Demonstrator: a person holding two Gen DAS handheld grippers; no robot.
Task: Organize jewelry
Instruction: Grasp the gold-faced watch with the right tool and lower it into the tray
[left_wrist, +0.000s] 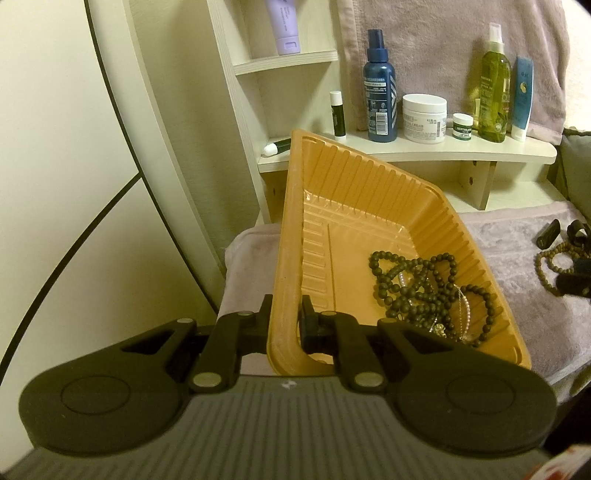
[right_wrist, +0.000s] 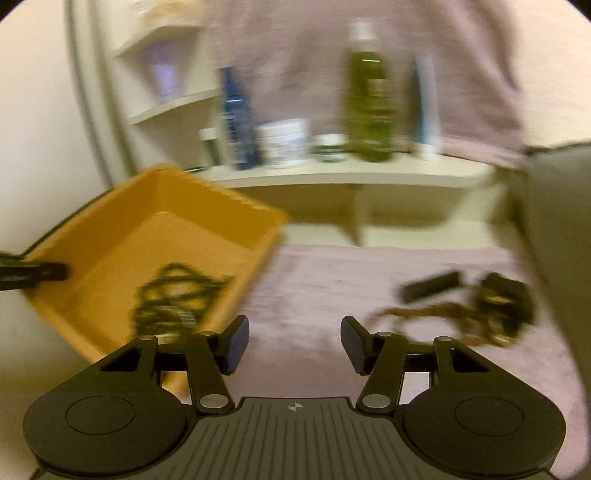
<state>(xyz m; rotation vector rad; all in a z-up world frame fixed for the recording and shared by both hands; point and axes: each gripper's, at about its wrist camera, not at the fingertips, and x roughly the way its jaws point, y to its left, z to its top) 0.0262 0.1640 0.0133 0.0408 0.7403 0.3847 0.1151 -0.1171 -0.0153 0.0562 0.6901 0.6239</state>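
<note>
The left gripper (left_wrist: 286, 314) is clamped on the near wall of the orange tray (left_wrist: 369, 192), lower centre of the left wrist view, and holds it tilted. A tangle of dark bead strands (left_wrist: 424, 291) lies in its low right corner. The tray looks like thin ribbed plastic, light and likely to flex, so a grip on the rim is probably best.

The right gripper (right_wrist: 294, 341) stands open with nothing between its pads, low in the blurred right wrist view. A brown bead strand (right_wrist: 428, 314) and small dark pieces (right_wrist: 506, 299) lie on the pale towel (right_wrist: 317, 280) at lower right. Beads are limp and slippery; pinching a bunched loop seems safest.

On the shelf (left_wrist: 424, 149), the white jar (left_wrist: 424, 118) reads "CREAM"; the small green jar (left_wrist: 463, 126) seems to read "LIP BALM". Other labels are illegible.
</note>
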